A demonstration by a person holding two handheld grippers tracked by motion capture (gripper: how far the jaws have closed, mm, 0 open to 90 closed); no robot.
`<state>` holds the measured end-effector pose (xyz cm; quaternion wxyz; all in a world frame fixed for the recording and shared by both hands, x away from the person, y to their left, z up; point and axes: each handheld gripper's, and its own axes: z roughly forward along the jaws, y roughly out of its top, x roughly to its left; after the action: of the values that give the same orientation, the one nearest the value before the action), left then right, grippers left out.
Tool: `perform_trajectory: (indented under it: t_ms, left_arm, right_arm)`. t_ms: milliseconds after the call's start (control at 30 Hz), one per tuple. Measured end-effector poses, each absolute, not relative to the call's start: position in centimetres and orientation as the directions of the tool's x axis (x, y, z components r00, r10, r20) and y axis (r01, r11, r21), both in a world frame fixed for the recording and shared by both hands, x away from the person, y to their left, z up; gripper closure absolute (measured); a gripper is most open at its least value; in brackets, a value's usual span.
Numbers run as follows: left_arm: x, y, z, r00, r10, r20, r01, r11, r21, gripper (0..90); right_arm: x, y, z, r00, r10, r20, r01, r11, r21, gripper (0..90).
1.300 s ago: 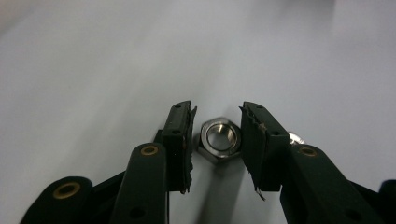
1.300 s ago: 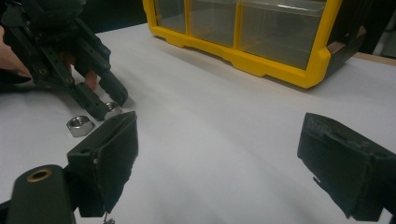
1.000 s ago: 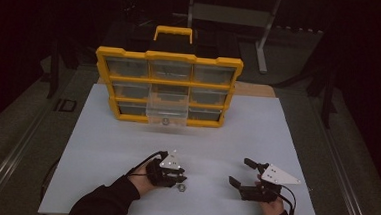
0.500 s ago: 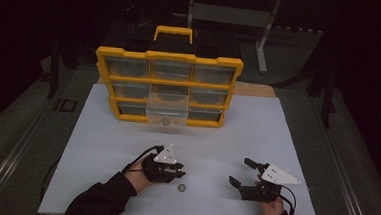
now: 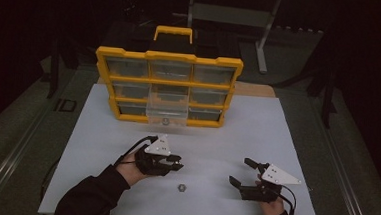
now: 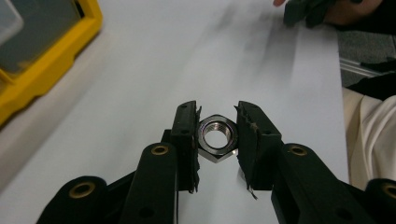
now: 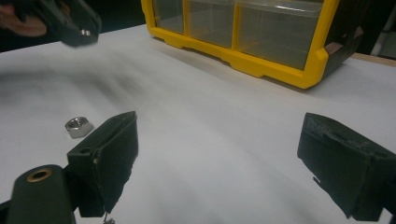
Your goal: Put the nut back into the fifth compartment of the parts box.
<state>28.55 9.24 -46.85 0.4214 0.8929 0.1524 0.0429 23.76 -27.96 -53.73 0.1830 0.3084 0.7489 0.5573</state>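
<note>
In the left gripper view a steel hex nut is clamped between the two black jaws of my left gripper, held a little above the white table. From the high view, the left gripper is at the table's front left of centre. A second hex nut lies loose on the table just in front of it. At the front right, my right gripper has its jaws wide apart with nothing between them.
A yellow drawer organizer stands at the back of the white table. Its clear lower-middle drawer is pulled out. The other hand's gripper appears far off in the left gripper view.
My left gripper has lifted and drawn back from the loose nut toward the organizer. The loose nut and the right gripper have stayed put.
</note>
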Motion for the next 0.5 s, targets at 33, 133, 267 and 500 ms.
perform_trajectory:
  t_ms: [33,133,267,500]
  left_arm:
    - [28.6,9.5,-46.2,0.949,0.312,-0.054,0.236,-0.584,0.776,68.6]
    - [28.8,10.0,-45.3,0.946,0.32,-0.053,0.236,-0.568,0.788,68.6]
    - [29.1,10.5,-43.6,0.944,0.325,-0.05,0.23,-0.545,0.806,68.6]
    - [29.6,10.9,-41.1,0.946,0.322,-0.026,0.206,-0.538,0.818,68.6]
  right_arm:
    - [23.8,-28.0,-53.7,-0.743,0.666,0.069,0.257,0.189,0.948,12.5]
    - [23.8,-28.0,-53.7,-0.742,0.667,0.071,0.257,0.184,0.949,12.5]
    - [23.8,-28.0,-53.7,-0.741,0.667,0.071,0.26,0.188,0.947,12.5]
    - [23.8,-28.0,-53.8,-0.742,0.667,0.066,0.257,0.192,0.947,12.5]
